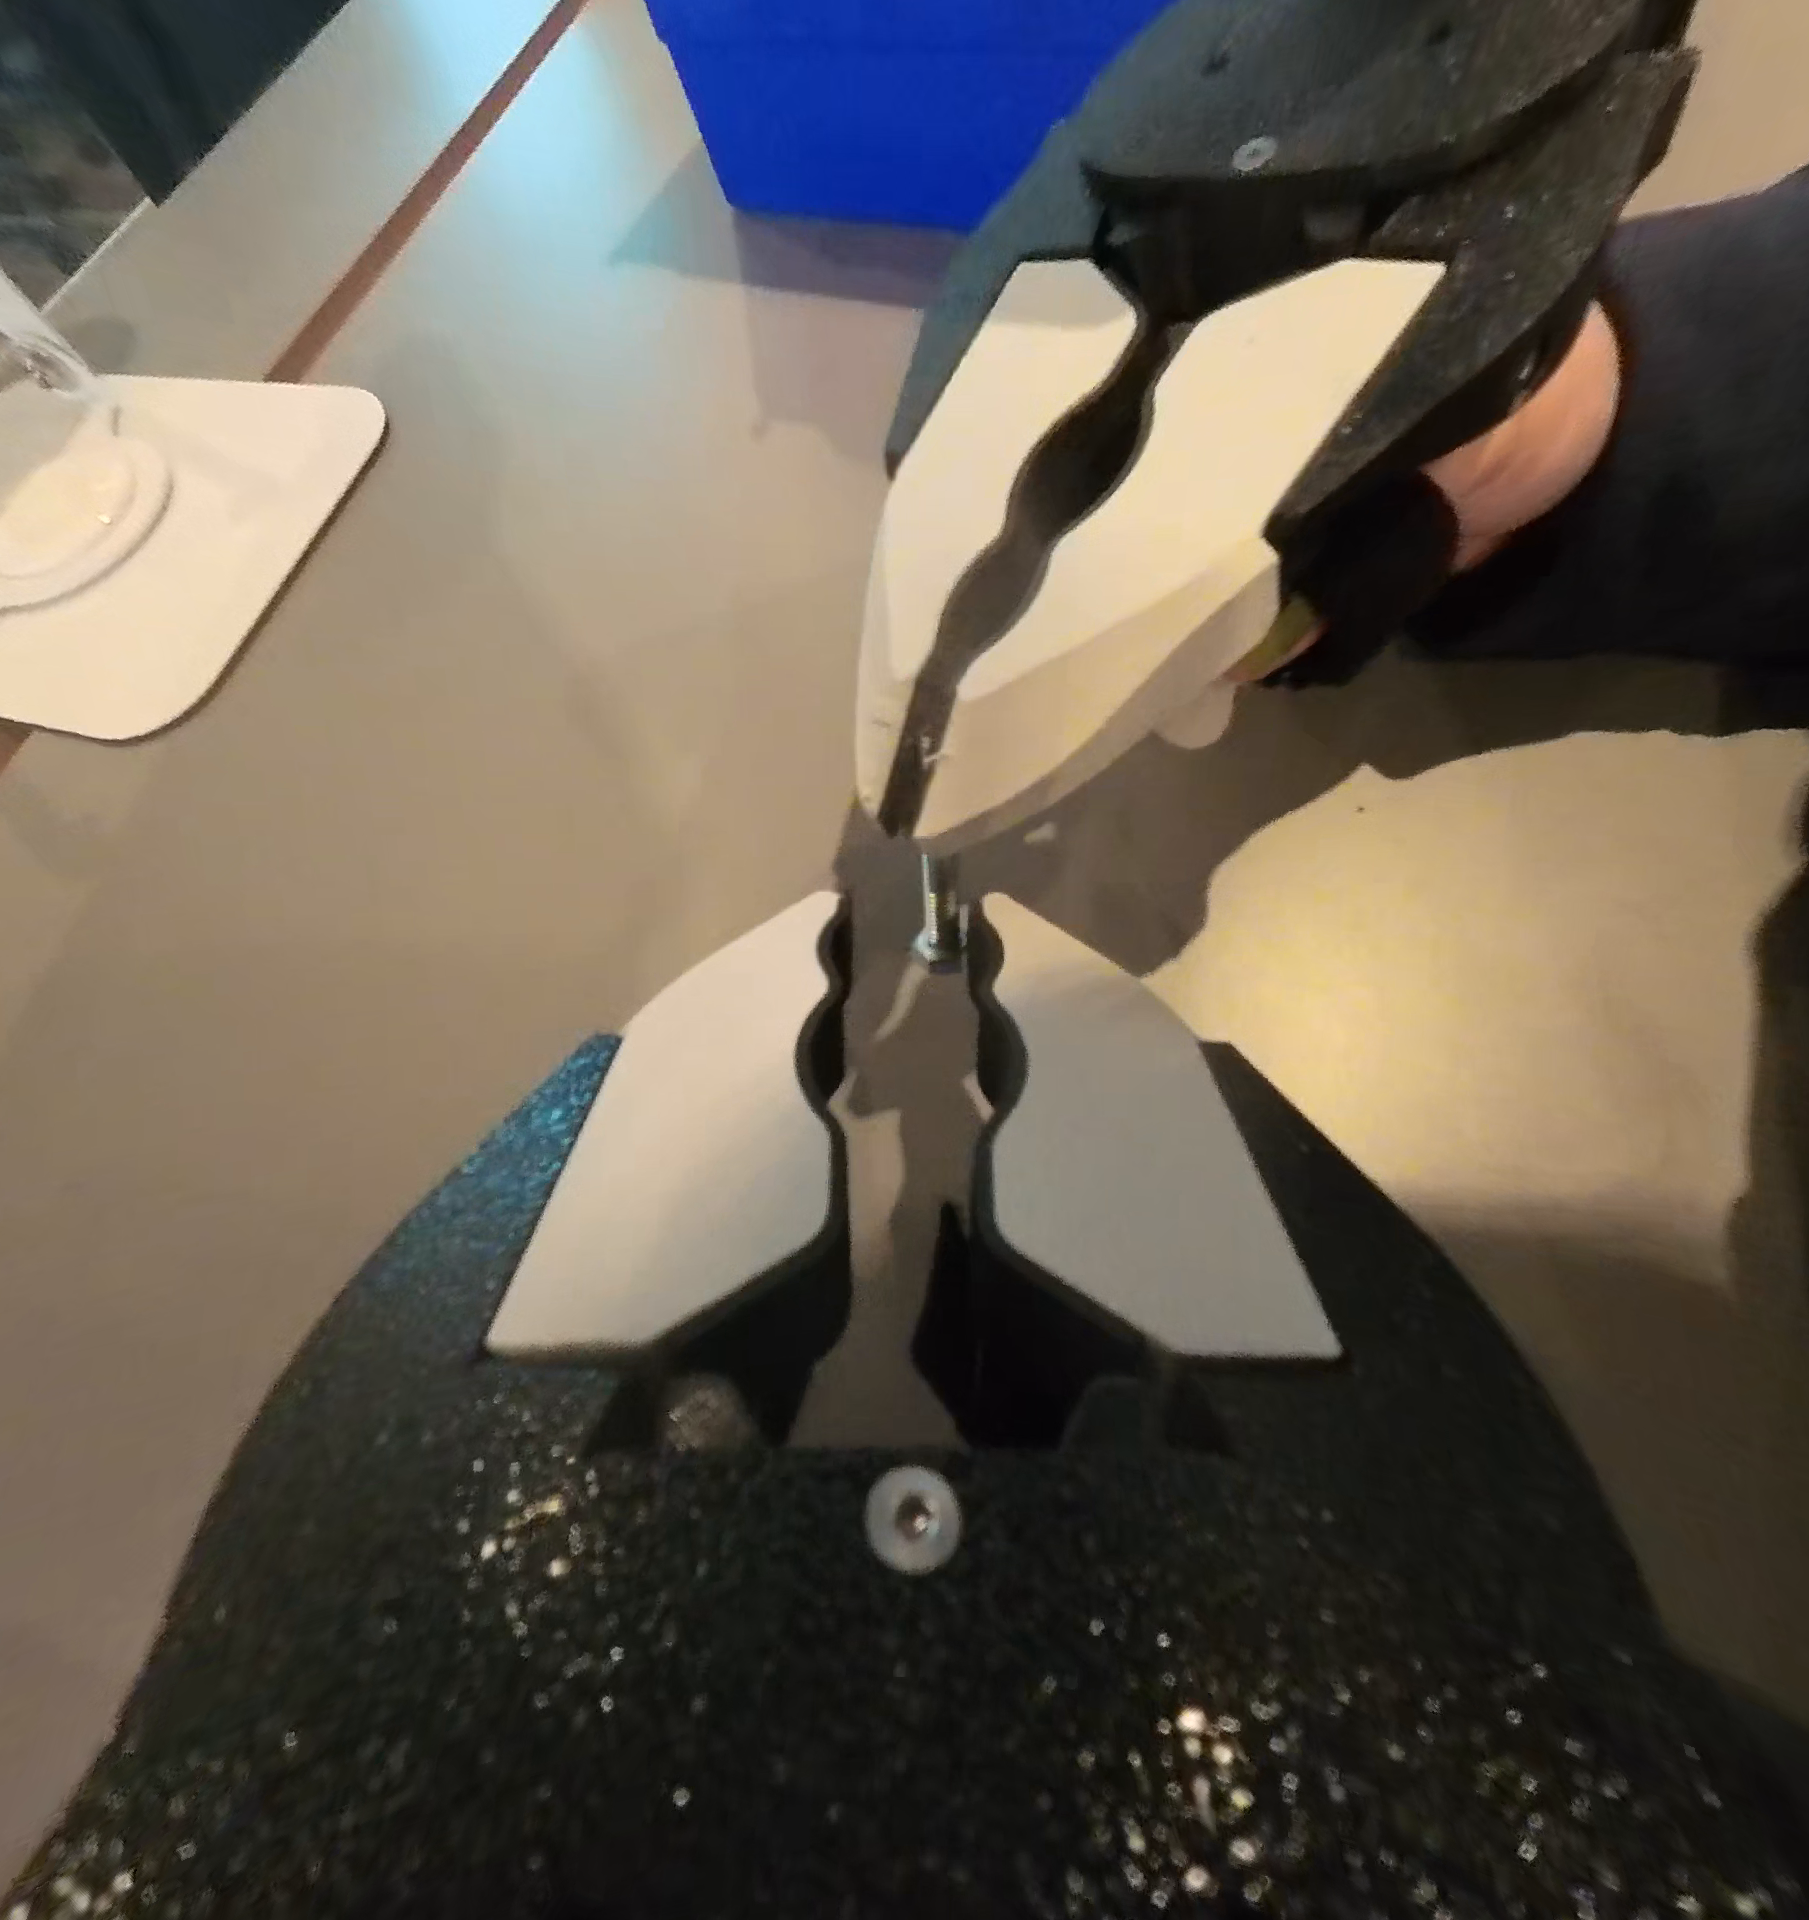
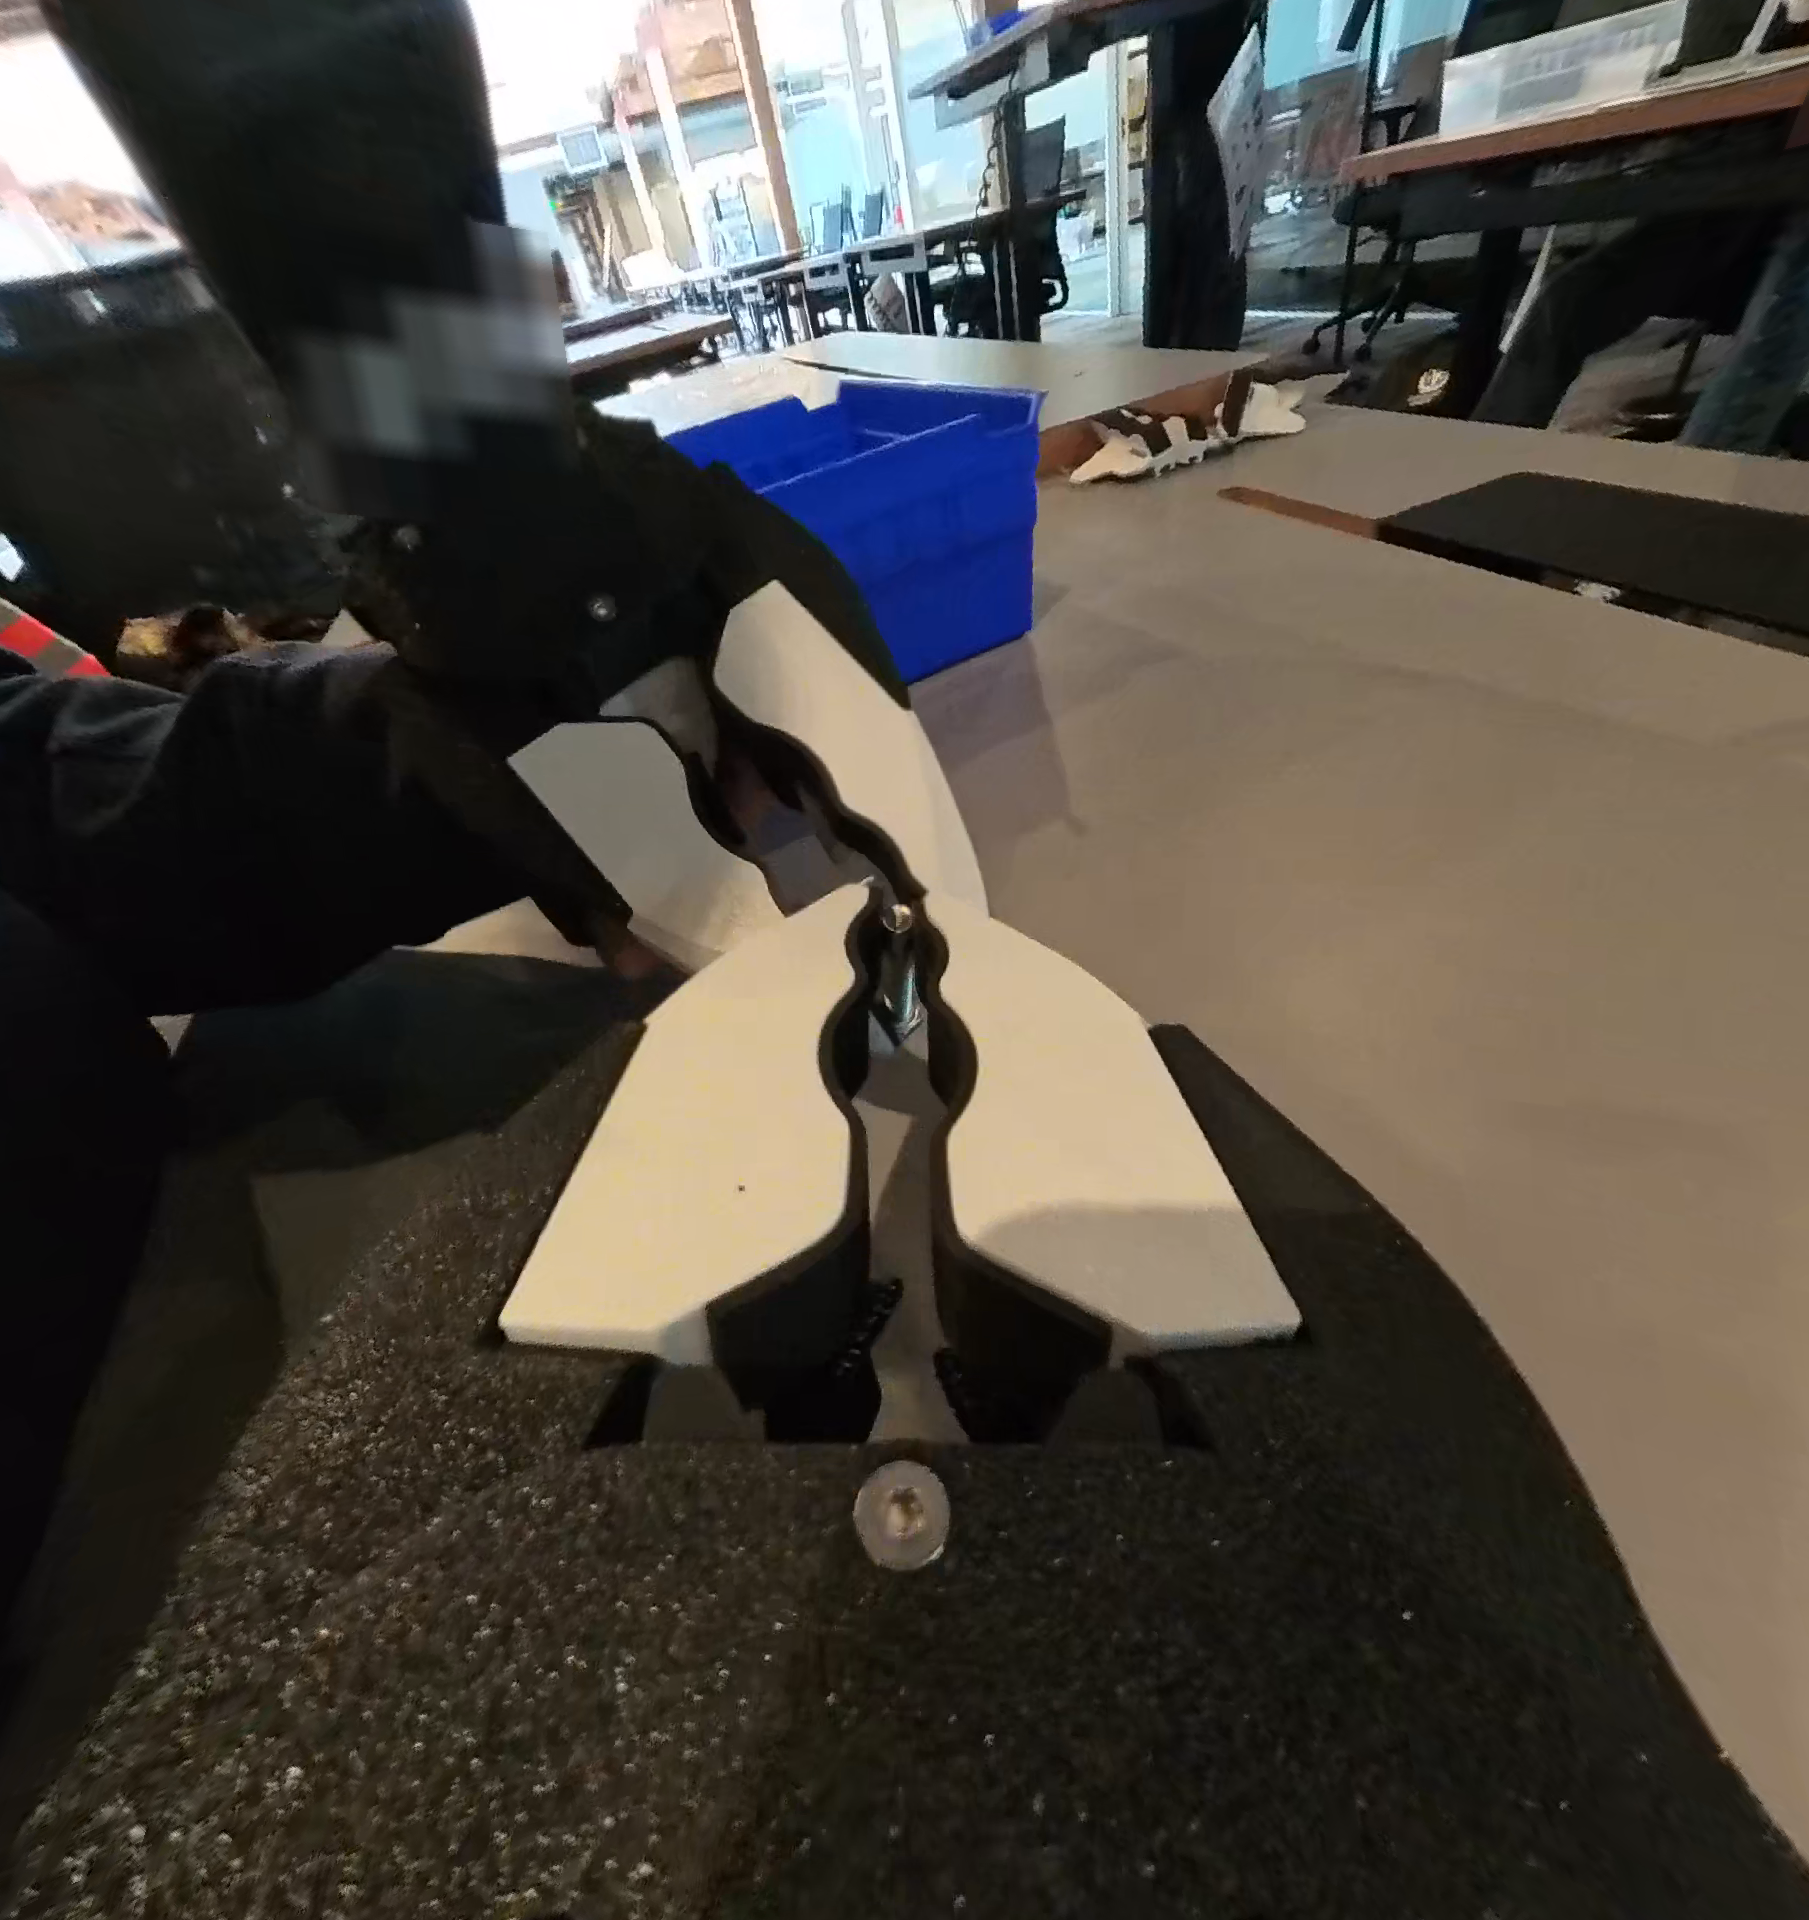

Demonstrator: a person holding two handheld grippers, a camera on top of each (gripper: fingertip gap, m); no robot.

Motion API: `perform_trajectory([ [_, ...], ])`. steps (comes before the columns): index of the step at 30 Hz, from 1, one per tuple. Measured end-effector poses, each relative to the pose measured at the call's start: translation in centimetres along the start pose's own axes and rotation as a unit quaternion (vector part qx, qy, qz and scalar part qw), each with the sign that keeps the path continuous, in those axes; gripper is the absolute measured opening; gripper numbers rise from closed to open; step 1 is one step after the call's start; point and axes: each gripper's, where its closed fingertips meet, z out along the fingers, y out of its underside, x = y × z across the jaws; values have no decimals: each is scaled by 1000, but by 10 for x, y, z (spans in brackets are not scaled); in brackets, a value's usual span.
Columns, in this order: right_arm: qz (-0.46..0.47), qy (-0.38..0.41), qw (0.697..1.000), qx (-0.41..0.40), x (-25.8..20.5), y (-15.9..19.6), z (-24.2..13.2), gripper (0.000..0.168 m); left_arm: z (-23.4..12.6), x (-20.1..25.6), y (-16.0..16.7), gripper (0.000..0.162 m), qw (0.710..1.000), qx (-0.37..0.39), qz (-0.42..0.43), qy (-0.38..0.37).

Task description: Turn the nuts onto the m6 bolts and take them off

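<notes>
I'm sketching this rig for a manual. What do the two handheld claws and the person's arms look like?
Both the left claw and the right claw have a black, speckled, grainy body with a silver screw in the middle. Each carries two flat white fingers with wavy black inner edges. No cables show. The person wears dark sleeves.

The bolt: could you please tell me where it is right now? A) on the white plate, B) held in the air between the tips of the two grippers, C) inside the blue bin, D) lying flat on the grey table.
B: the bolt hangs between the left gripper and the right gripper, above the table.
</notes>
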Motion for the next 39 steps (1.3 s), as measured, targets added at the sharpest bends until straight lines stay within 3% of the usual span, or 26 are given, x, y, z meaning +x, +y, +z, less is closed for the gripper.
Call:
perform_trajectory([
  [7,-19,1,1000,15,-1,-3,0,5,-3,7,7,38,999,-24,-20,32],
  [11,-20,-15,999,21,-6,-5,0,5,-3,11,3,27,998,-2,-31,46],
  [28,-44,-99,994,19,-29,-2,-2,5,-8,34,9,10,991,-5,-30,129],
  [33,-47,-72,996,22,-22,-2,-1,6,-6,25,10,10,995,-1,-35,94],
  [35,-49,-33,998,27,-10,-4,-3,16,-7,15,13,10,997,-6,-39,61],
  [36,-44,-11,999,20,-2,-3,-4,23,-9,10,16,10,998,-10,-41,41],
  [39,-28,68,995,-59,29,18,0,23,-17,-4,25,10,998,-20,-52,-20],
])
